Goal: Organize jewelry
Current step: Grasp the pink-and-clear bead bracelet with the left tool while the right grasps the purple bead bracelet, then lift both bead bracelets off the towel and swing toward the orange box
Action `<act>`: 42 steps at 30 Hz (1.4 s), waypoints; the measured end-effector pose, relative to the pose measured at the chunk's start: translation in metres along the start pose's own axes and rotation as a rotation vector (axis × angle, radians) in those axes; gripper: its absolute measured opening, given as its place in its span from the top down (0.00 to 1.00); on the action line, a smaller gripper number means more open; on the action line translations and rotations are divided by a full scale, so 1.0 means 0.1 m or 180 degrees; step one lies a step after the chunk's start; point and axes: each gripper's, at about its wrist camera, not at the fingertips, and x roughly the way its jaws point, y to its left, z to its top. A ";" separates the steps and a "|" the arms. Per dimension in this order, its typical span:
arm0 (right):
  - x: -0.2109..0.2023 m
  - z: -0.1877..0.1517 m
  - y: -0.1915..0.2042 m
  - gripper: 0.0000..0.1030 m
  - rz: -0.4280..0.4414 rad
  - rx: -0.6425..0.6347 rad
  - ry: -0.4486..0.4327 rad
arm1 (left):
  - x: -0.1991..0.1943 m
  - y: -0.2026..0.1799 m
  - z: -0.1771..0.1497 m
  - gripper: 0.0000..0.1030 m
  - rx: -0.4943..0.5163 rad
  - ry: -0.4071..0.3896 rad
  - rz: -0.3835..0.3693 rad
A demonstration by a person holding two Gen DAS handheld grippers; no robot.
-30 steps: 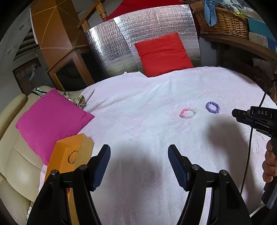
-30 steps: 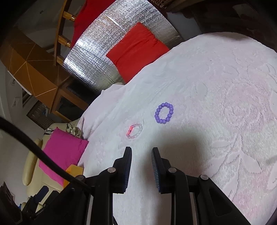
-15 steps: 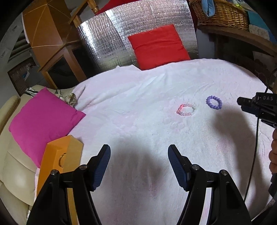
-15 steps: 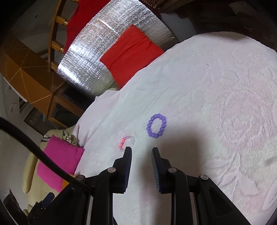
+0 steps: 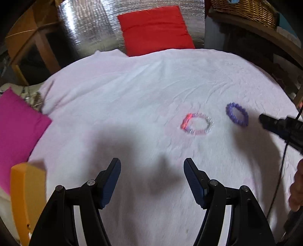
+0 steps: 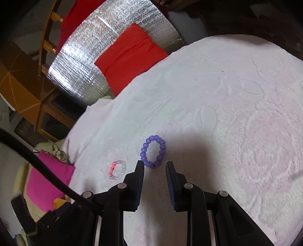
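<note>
A purple bead bracelet [image 6: 153,151] lies flat on the white blanket [image 6: 227,113]; it also shows in the left wrist view [image 5: 237,114]. A pink and clear bead bracelet [image 5: 197,123] lies just left of it, and shows in the right wrist view [image 6: 117,170]. My right gripper [image 6: 155,167] is open with a narrow gap, empty, its tips right at the near edge of the purple bracelet. In the left wrist view its tip [image 5: 265,121] shows beside that bracelet. My left gripper [image 5: 152,166] is wide open and empty, short of the pink bracelet.
An orange box [image 5: 26,198] stands at the blanket's left edge beside a magenta cushion [image 5: 17,136]. A red cushion [image 5: 155,30] leans on silver foil sheeting at the back. A wicker basket [image 5: 244,9] sits on a shelf at the back right.
Both grippers have moved forward toward the bracelets. The right gripper's tips have closed in on the purple bracelet. Both jaw gaps are unchanged.
</note>
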 end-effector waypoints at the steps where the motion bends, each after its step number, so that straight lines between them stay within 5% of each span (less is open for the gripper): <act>1: 0.05 0.01 0.02 0.75 -0.0067 -0.0027 0.0008 | 0.04 0.00 0.04 0.32 -0.0001 0.0001 -0.0043; 8: 0.29 0.02 0.07 0.74 -0.0462 -0.0218 -0.0074 | 0.35 -0.09 0.32 0.33 -0.0058 0.0048 -0.0351; 14: 0.38 0.04 0.09 0.74 -0.0543 -0.0269 -0.0181 | 0.58 -0.23 0.46 0.35 0.0045 0.0136 -0.0485; 16: 0.41 0.04 0.14 0.74 -0.0604 -0.0386 -0.0207 | 0.68 -0.27 0.48 0.50 0.0064 0.0207 -0.0532; 20: 0.46 0.02 0.22 0.76 -0.0708 -0.0560 -0.0208 | 0.77 -0.33 0.49 0.56 0.0100 0.0201 -0.0583; 25: 0.50 0.03 0.27 0.89 -0.0769 -0.0658 -0.0196 | 0.75 -0.34 0.48 0.91 0.0121 0.0158 -0.0684; 27: 0.50 0.03 0.30 0.90 -0.0780 -0.0695 -0.0194 | 0.73 -0.35 0.45 0.92 0.0161 0.0140 -0.0701; 42: 0.23 0.01 0.24 0.90 -0.0077 -0.0331 0.0341 | 0.15 -0.02 -0.21 0.93 -0.0098 0.0118 -0.0717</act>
